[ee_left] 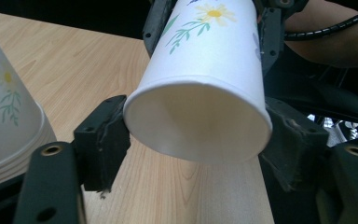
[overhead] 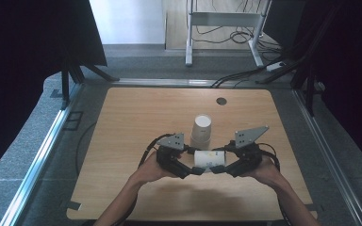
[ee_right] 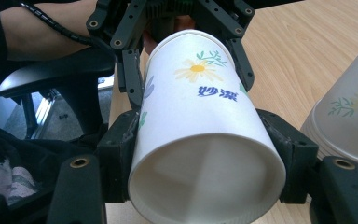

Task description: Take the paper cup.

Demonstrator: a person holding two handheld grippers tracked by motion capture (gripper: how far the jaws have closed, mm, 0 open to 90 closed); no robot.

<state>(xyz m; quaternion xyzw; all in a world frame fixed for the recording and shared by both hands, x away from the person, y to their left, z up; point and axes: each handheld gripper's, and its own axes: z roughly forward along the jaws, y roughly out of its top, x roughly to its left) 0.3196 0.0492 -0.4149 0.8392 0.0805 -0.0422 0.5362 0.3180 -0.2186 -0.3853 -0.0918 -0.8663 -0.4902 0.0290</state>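
Presently, left tongs [overhead: 194,170] and right tongs [overhead: 217,169] are both clamping one paper cup [overhead: 210,159] at lower centre; gentle, even pressure is advisable.

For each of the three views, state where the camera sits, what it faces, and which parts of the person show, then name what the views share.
High view: above the person's side, facing forward and down on the wooden table; both forearms, left claw and right claw show.
Left gripper view: rides the left claw, facing the held paper cup and the person's far arm.
Right gripper view: rides the right claw, facing the cup's other end and the opposite arm.
Shared: the held cup and the upside-down cup stack.
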